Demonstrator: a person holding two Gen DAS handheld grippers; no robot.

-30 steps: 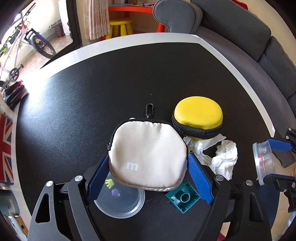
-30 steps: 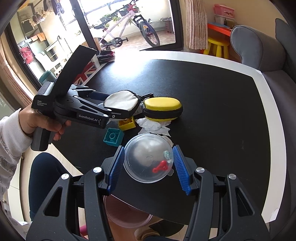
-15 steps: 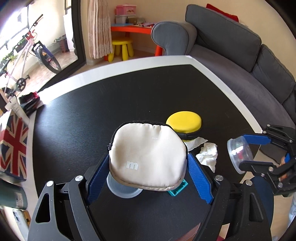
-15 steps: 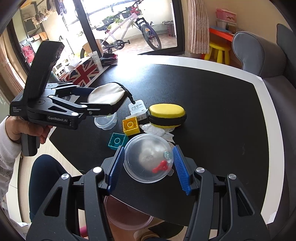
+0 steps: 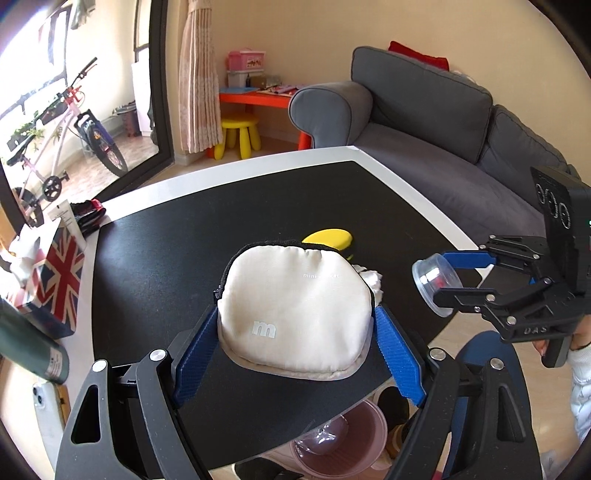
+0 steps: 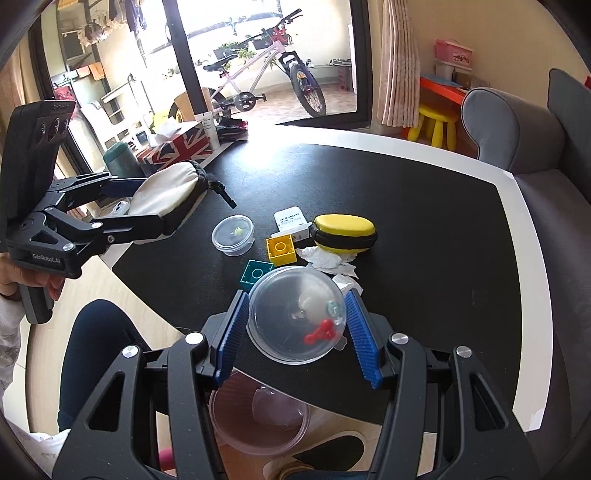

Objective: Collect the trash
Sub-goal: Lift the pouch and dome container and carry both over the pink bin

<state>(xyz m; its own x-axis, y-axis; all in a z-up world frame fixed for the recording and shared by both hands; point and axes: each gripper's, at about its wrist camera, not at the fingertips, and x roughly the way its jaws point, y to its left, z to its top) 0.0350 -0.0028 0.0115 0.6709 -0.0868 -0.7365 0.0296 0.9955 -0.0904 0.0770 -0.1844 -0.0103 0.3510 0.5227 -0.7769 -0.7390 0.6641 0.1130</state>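
Now the left gripper (image 5: 295, 332) has carried the cream pouch (image 5: 295, 310) up off the table (image 6: 424, 192), toward nine o'clock; the right gripper (image 6: 297, 325) stays clamped on the clear tub (image 6: 295, 314). Crumpled tissue (image 6: 325, 258), likely the trash, lies uncollected at twelve o'clock beyond that tub.

Daylight poured through a tall dark-framed glass door (image 6: 266, 62), beyond which a pink-and-white bicycle (image 6: 258, 77) leaned on a tiled balcony. The walls (image 5: 314, 33) were cream, and a pale patterned curtain (image 5: 199, 74) hung beside the door. A grey sofa (image 5: 424, 114) ran along one side, a red cushion (image 5: 417, 55) on its back. In the corner stood a low orange table (image 5: 266, 98) with a yellow stool (image 5: 240, 133) in front and a pink box (image 5: 245, 61) above. The floor (image 5: 277, 146) was light wood. The black tabletop (image 6: 424, 206) had a white border and caught a bright glare.
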